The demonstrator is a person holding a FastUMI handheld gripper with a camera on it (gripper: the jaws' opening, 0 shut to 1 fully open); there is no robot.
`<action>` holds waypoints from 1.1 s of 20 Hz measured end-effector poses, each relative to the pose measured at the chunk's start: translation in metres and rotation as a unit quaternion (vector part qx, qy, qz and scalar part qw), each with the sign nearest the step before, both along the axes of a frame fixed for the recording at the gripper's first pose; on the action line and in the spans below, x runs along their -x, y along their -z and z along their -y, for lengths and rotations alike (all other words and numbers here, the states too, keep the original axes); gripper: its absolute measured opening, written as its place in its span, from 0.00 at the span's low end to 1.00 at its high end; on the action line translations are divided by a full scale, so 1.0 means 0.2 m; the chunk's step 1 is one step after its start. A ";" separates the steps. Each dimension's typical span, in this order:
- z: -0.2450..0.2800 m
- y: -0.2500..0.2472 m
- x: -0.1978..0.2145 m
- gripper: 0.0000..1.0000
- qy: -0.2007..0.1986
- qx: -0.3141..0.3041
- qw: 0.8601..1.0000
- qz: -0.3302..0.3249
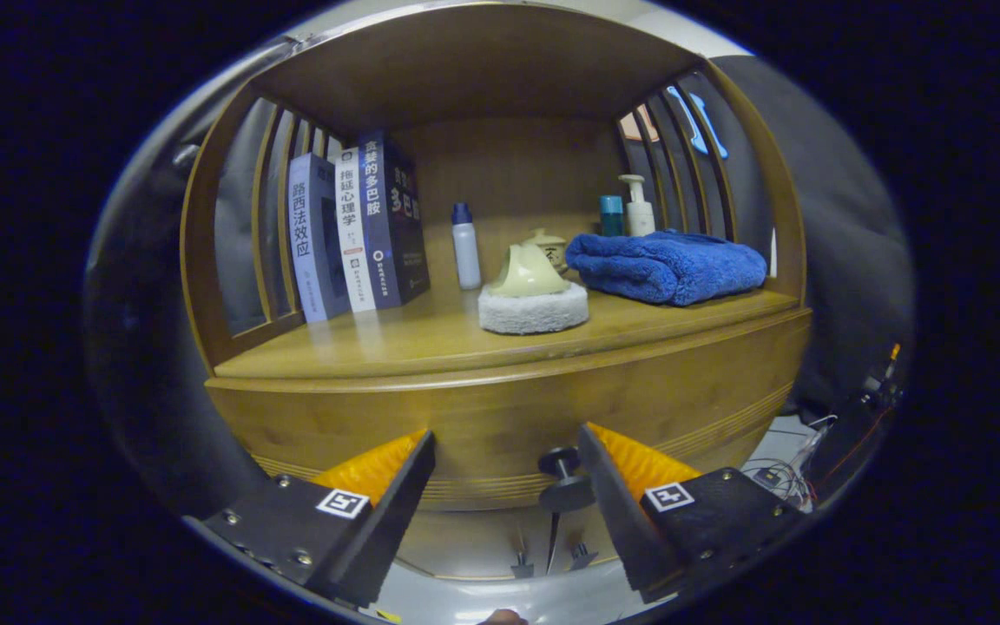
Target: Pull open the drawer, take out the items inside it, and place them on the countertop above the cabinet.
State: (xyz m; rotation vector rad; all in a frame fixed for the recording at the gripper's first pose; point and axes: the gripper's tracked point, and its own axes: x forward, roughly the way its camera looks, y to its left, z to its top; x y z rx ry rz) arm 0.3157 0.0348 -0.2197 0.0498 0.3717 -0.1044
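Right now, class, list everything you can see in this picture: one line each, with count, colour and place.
Cabinet: one, wooden, drawer front facing the tool.
Drawer knob: one, dark, beside the right finger.
Books: three, dark blue and white, upright at the shelf's left.
Bottle: one, white with blue cap, right of the books.
Polishing pad: one, cream on white fleece, mid-countertop.
Towel: one, blue, folded, right.
Pump bottle: one, white, behind the towel.
Tool: one, open, before the drawer.

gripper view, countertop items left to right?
Books → white bottle with blue cap → cream brush on white pad → folded blue towel. The hand-held gripper is open in front of the drawer, its knob beside the right finger.
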 end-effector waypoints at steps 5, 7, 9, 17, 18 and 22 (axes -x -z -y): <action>-0.03 -0.03 0.02 1.00 -0.019 -0.003 1.000 -0.005; 0.01 -0.07 0.07 1.00 -0.029 0.002 1.000 0.000; 0.11 -0.10 0.15 1.00 -0.018 0.006 1.000 0.005; 0.58 -0.45 0.43 0.97 0.028 0.057 0.998 0.030; 0.64 -0.51 0.46 0.97 0.033 0.068 0.996 0.040; 0.85 -0.67 0.56 0.81 0.050 0.112 0.991 0.057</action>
